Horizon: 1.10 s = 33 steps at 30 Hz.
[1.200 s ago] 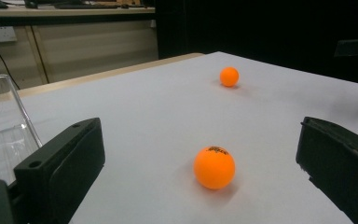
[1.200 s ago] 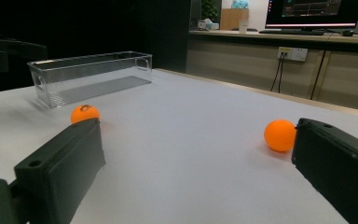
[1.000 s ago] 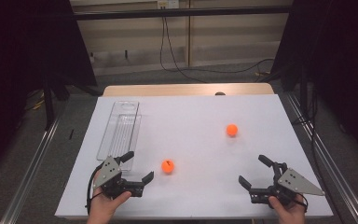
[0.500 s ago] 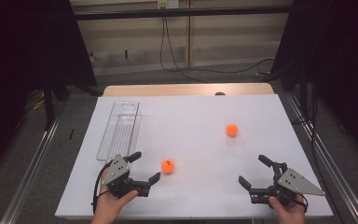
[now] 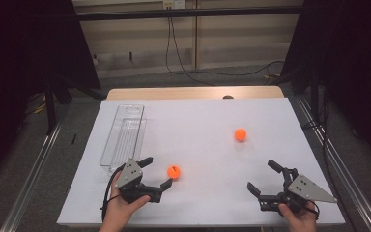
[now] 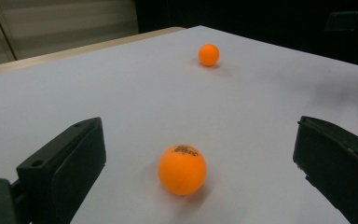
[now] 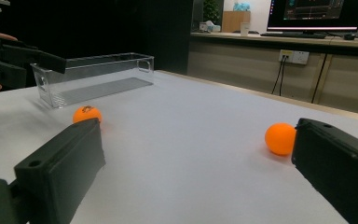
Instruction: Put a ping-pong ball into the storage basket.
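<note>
Left hand-held gripper (image 5: 156, 172) open, jaws straddling the near orange ball (image 6: 182, 169), no contact. Right hand-held gripper (image 5: 264, 178) open, resting on desk (image 5: 198, 125).

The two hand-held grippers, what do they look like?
Each hand-held gripper, left and right, is black with two blocky jaws and a grey three-cornered plate on top. A black cable loops from the left one. The person's hands show no sleeves.
</note>
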Tool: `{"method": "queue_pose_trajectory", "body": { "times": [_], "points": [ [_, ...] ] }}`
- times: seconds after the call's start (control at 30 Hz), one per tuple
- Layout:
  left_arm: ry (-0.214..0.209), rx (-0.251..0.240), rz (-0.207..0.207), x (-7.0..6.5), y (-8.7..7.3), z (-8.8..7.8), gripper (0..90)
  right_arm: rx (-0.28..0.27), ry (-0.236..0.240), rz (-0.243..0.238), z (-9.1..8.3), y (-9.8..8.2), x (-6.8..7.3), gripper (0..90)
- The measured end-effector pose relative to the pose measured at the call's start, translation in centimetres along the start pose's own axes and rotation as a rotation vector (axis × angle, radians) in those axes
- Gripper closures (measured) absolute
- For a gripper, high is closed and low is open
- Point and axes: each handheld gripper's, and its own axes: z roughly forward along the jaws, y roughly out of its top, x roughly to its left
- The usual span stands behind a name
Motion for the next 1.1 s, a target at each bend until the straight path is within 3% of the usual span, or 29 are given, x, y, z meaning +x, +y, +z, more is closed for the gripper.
{"method": "queue_pose_trajectory", "body": {
  "times": [0.47,0.83,1.1],
  "points": [
    [-0.012,0.068,0.001,-0.3,-0.5,1.3,4.2,0.001,0.002,-0.002,0.1,0.0,0.1,1.6],
    [0.021,0.13,-0.003,0.1,-0.6,2.6,7.9,0.0,0.005,-0.002,0.1,0.0,0.2,1.4],
    [0.022,0.156,-0.01,0.1,-0.6,3.4,10.6,-0.004,0.006,-0.001,0.0,0.0,0.2,1.3]
  ]
}}
